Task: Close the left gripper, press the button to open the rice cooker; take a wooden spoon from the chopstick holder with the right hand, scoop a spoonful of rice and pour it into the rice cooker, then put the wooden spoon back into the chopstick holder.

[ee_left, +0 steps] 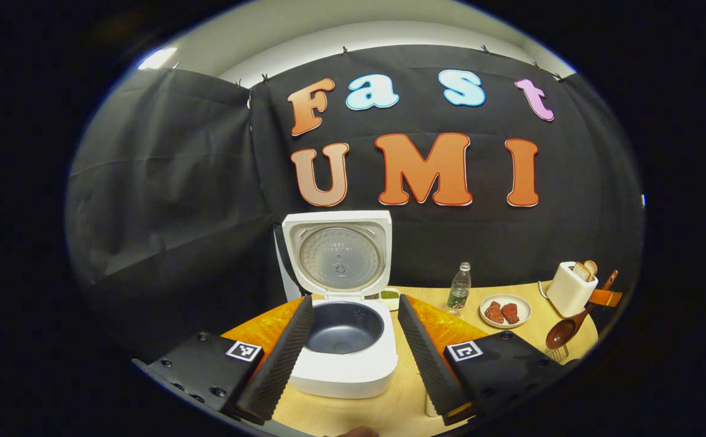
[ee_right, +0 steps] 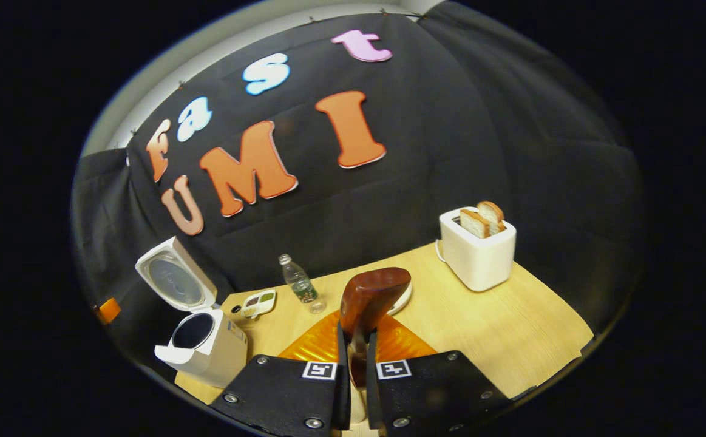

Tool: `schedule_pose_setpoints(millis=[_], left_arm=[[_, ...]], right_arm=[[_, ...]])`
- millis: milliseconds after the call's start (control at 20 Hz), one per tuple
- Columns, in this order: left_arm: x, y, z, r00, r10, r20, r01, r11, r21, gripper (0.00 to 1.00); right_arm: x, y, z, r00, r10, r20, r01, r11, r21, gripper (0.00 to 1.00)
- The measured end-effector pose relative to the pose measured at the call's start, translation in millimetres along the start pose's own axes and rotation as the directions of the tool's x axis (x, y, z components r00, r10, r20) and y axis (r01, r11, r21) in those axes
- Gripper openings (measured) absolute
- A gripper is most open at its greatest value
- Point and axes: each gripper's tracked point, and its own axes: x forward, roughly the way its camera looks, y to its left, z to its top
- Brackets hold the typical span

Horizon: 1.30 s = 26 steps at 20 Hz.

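With the rice cooker (ee_left: 343, 340) open and the left gripper (ee_left: 349, 358) spread apart, the right gripper (ee_right: 357, 358) clamps the wooden spoon (ee_right: 368, 297), so scooping rice seems next.

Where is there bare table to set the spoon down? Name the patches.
Bare wood lies in front of the toaster, out to the near edge of the table, and in front of the rice cooker. Crowded: the back strip with small dish, bottle and plate.
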Motion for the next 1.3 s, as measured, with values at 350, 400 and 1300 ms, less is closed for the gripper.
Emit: schedule_pose_setpoints(millis=[350,400,1300], left_arm=[[5,27,-14,1.0,-0.005,-0.022,0.005,1.0,-0.009,0.95],[5,31,-16,1.0,-0.006,-0.028,0.005,1.0,-0.008,0.95],[13,72,-45,0.995,0.026,-0.101,-0.026,1.0,0.004,0.95]], right_arm=[[16,67,-76,0.998,0.043,-0.043,-0.055,0.947,-0.317,0.1],[20,72,-87,0.998,0.034,-0.049,-0.05,0.929,-0.365,0.08],[27,86,-177,0.971,-0.02,-0.24,0.001,0.997,-0.075,0.07]])
